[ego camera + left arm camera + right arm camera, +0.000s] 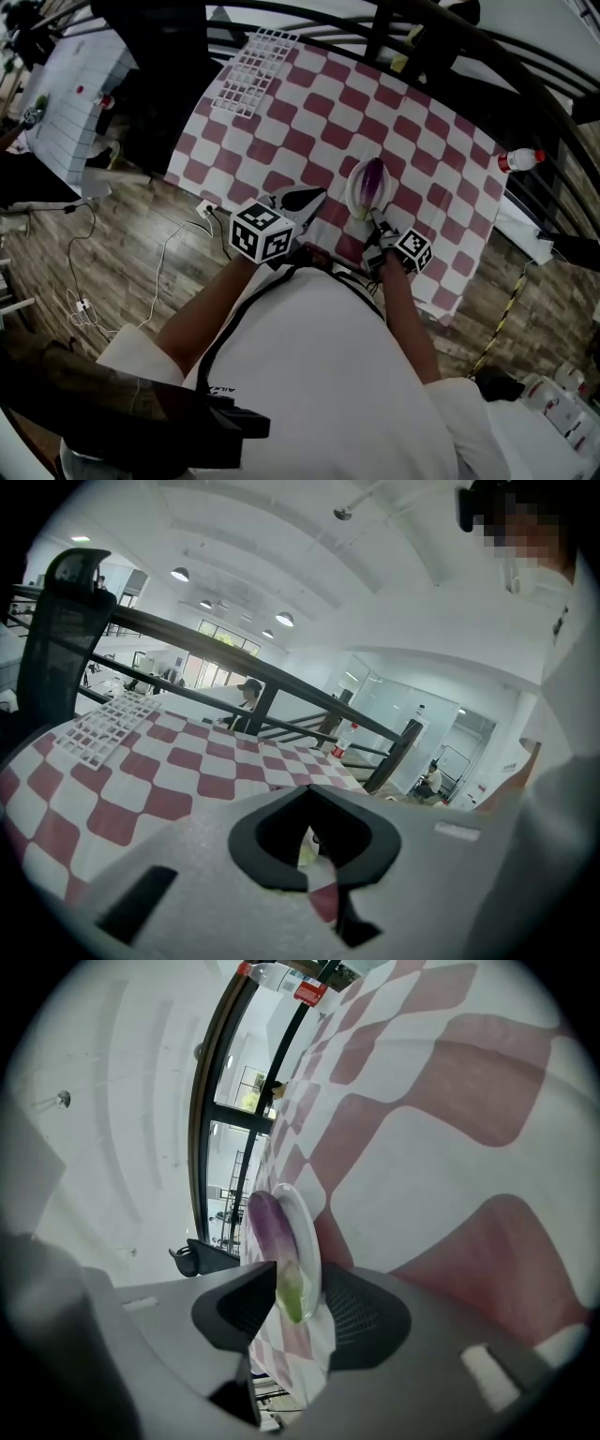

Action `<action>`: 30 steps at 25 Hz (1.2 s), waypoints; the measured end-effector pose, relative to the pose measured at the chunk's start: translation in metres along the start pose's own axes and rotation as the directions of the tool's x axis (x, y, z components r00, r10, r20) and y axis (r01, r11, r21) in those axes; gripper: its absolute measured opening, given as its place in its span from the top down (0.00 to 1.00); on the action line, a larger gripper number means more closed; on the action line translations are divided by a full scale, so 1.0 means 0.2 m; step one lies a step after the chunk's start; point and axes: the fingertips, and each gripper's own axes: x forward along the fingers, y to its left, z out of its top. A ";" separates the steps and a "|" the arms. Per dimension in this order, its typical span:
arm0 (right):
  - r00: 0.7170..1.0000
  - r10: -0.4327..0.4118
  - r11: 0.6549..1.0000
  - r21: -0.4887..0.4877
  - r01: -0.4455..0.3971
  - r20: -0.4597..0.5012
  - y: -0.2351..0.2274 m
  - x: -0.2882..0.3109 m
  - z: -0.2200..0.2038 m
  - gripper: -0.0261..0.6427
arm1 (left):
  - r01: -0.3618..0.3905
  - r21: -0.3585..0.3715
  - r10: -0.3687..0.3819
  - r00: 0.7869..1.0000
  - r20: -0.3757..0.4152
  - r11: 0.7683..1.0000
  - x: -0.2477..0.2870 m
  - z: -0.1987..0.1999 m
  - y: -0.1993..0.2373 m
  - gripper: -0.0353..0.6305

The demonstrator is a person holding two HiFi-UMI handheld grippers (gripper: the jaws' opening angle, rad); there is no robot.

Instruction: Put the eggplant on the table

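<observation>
A purple eggplant [373,178] with a green stem end lies on a small white plate [352,194] on the red-and-white checked table [309,103]. My right gripper [373,217] reaches the plate's near side. In the right gripper view its jaws [298,1279] stand open, with the eggplant's [267,1227] green end and the plate's [307,1232] rim in the gap between them. My left gripper [314,197] hovers just left of the plate, over the table's near edge. In its own view the left gripper [309,789] has its tips together and nothing held.
A white grid rack [251,70] lies at the table's far left corner. A red-capped bottle [520,159] rests past the right edge. A black railing [506,66] runs behind the table, a dark chair [66,621] stands at left, and cables [141,272] lie on the wooden floor.
</observation>
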 end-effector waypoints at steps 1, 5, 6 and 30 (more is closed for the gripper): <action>1.000 -0.001 1.000 0.000 0.001 -0.002 0.00 0.00 0.00 0.72 | 0.002 0.001 -0.002 1.000 -0.001 1.000 0.00 0.00 0.00 0.94; 1.000 0.008 1.000 0.004 -0.008 -0.008 0.00 -0.03 0.00 0.72 | 0.011 0.012 -0.011 1.000 -0.009 1.000 0.02 0.00 -0.01 0.94; 1.000 0.009 1.000 0.005 -0.009 -0.009 0.00 -0.03 0.01 0.72 | 0.013 0.015 -0.013 1.000 -0.010 1.000 0.03 0.01 -0.02 0.94; 0.978 0.199 0.953 -0.248 -0.176 0.070 0.35 -0.43 0.16 0.95 | 0.026 0.025 -0.027 0.999 0.039 0.999 0.11 0.09 -0.10 0.94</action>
